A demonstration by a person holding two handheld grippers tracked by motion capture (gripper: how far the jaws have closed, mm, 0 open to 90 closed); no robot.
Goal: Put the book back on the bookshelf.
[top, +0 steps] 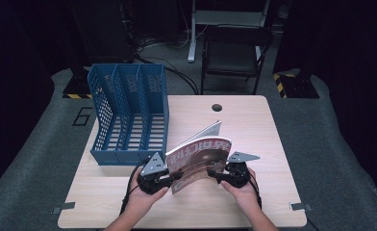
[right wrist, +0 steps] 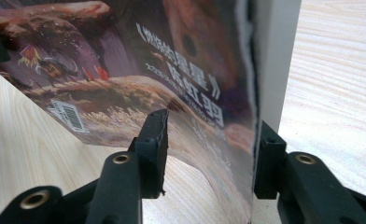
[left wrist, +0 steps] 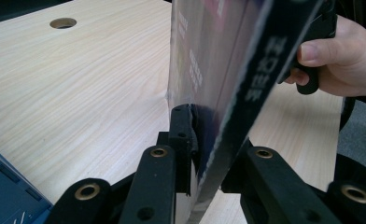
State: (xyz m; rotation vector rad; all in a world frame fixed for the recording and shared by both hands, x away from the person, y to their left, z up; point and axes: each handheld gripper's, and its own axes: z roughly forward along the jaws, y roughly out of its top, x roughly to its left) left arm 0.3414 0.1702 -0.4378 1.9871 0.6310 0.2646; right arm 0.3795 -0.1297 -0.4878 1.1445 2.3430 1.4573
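A light wooden table [top: 254, 120] fills the middle of the high view, with a round hole [top: 217, 107] near its far edge. A blue file rack [top: 129, 115] stands on its left part, toward the upper left.

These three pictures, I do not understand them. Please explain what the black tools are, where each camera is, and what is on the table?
A person sits at a wooden table and holds black tongs in each hand. One camera looks down from above; the other two ride on the tongs and look along their jaws. The left tongs pinch a magazine by its edge. The right tongs have the magazine between their jaws, but the jaws stand apart, with a gap beside the cover on one side. The magazine stands curved on the table. To its left, in the picture from above, is a blue file rack with three slots.
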